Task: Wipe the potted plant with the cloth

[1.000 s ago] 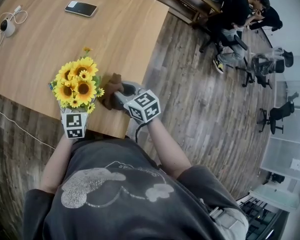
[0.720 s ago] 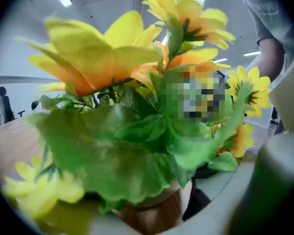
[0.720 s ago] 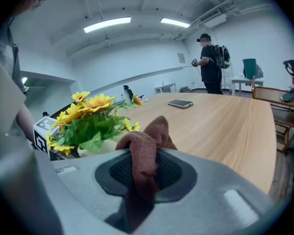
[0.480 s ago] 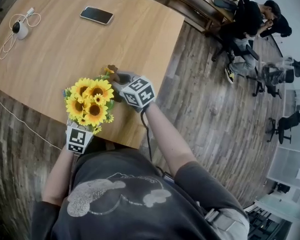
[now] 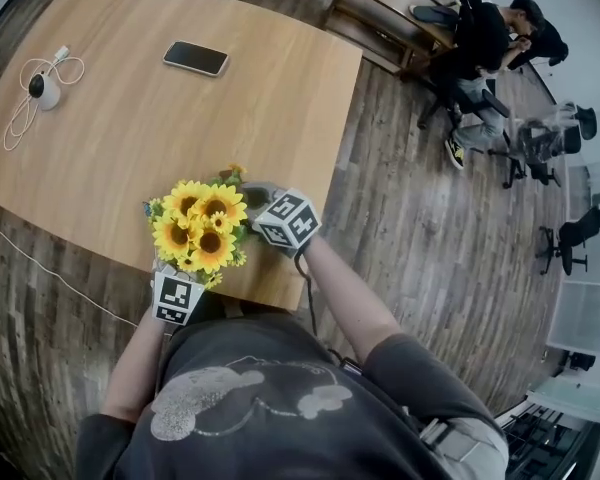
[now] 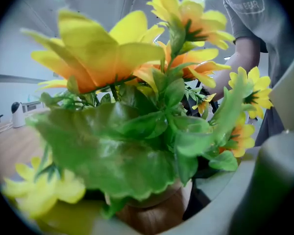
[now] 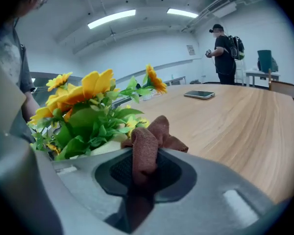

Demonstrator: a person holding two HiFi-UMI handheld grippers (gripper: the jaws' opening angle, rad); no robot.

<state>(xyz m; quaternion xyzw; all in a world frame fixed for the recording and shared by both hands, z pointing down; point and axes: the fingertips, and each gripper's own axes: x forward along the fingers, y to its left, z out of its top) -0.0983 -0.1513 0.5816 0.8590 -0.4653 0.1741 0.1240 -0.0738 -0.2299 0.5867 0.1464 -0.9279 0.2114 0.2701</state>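
The potted plant with yellow sunflowers and green leaves (image 5: 200,233) stands over the near edge of the light wooden tabletop (image 5: 280,88), close to its corner. The left tool (image 6: 152,225) comes at the plant from the person's side, its jaws set wide and gripping the plant's brown pot (image 6: 159,210). The right tool (image 7: 144,166) sits just to the right of the plant, its jaws nearly together and pinching a folded reddish-brown cloth (image 7: 148,138), whose bunched end sticks out close to the leaves; whether it touches them cannot be made out. A black smartphone (image 5: 196,58) lies well beyond the plant, and a white round device with a coiled cable (image 5: 42,86) lies far off to the plant's left.
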